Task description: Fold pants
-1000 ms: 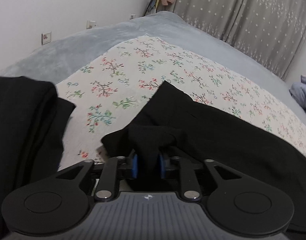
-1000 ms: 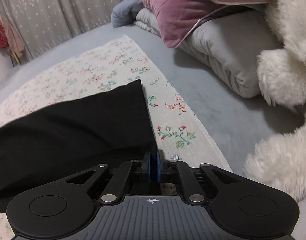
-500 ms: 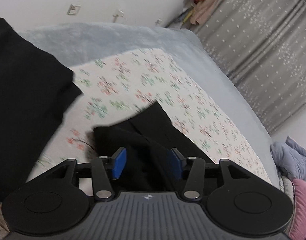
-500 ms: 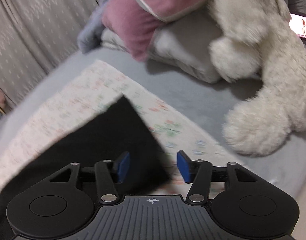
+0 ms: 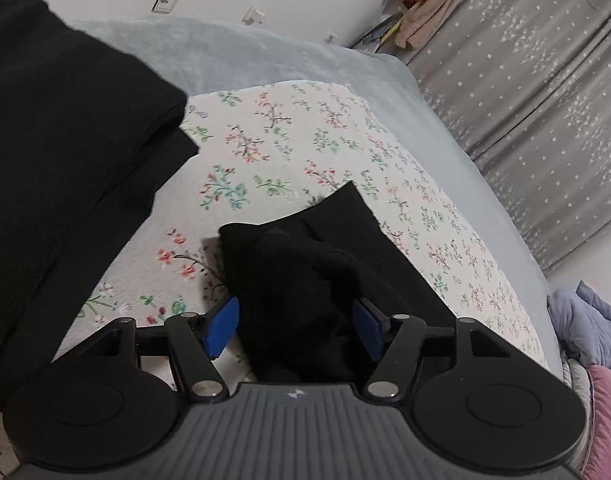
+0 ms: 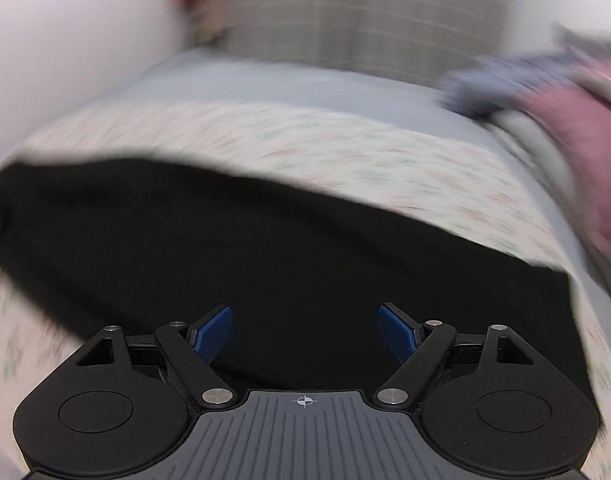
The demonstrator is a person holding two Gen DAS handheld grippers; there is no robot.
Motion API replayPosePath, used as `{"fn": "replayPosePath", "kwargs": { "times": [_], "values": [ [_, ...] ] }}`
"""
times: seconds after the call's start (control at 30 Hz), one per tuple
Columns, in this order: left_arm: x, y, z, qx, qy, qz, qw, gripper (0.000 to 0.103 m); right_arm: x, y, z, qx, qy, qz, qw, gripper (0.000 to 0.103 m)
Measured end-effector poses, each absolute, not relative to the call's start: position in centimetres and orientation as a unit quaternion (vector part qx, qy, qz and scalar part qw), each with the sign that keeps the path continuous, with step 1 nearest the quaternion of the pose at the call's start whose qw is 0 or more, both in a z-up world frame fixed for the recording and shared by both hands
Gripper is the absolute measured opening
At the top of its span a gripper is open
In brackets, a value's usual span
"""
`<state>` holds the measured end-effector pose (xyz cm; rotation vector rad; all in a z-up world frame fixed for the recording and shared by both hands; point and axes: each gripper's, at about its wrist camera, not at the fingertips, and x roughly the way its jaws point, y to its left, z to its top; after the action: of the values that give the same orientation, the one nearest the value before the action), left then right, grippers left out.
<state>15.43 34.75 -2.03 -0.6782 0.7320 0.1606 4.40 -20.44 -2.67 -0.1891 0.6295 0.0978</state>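
Both jaws just opening: left hand-held gripper (image 5: 295, 330) straddles bunched black pants (image 5: 305, 280), right hand-held gripper (image 6: 305, 334) spread above them.

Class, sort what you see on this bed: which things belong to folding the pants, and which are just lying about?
Job: pants; left gripper; right gripper.

Lying about: dark folded pile; floral sheet; pink pillow; curtain.

Bed (image 5: 265, 52): covered by a grey-blue blanket. A floral sheet (image 5: 265, 152) is spread flat over the blanket. Black pants (image 5: 305, 280) lie on the sheet, bunched at one end. A second black garment (image 5: 57, 140), folded, rests on the sheet's left part. At the bed's right end: a pink pillow (image 5: 601, 408) and a blue-grey cloth (image 5: 585, 320).
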Motion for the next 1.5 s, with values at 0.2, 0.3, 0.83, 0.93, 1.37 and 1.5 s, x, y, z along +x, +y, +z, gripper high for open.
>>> {"fn": "replayPosePath", "kwargs": {
  "times": [0.2, 0.3, 0.83, 0.93, 1.37, 1.5],
  "values": [
    [15.6, 33.8, -1.8, -0.308, 0.356, 0.056, 0.881, 0.073, 5.2, -10.3, -3.9, -0.246, 0.261, 0.158, 0.92, 0.073],
    [16.0, 33.0, -1.8, -0.297, 0.357, 0.055, 0.884, 0.073, 7.3, -6.8, -4.7, -0.272, 0.263, 0.176, 0.909, 0.056],
    [18.9, 31.0, -1.7, -0.221, 0.341, 0.062, 0.912, 0.022, 7.9, -4.0, -5.6, -0.275, 0.232, 0.159, 0.92, 0.0],
    [18.5, 31.2, -0.8, -0.231, 0.315, 0.056, 0.919, 0.021, 7.8, -5.0, -4.3, -0.253, 0.218, 0.153, 0.93, 0.0],
    [17.3, 33.4, -1.5, -0.213, 0.353, 0.018, 0.911, 0.021, 4.1, -4.3, -5.6, -0.278, 0.252, 0.222, 0.9, 0.0],
    [17.0, 33.3, -1.6, -0.21, 0.354, 0.03, 0.911, 0.022, 4.5, -3.3, -7.0, -0.276, 0.263, 0.212, 0.9, 0.0]
  ]
}}
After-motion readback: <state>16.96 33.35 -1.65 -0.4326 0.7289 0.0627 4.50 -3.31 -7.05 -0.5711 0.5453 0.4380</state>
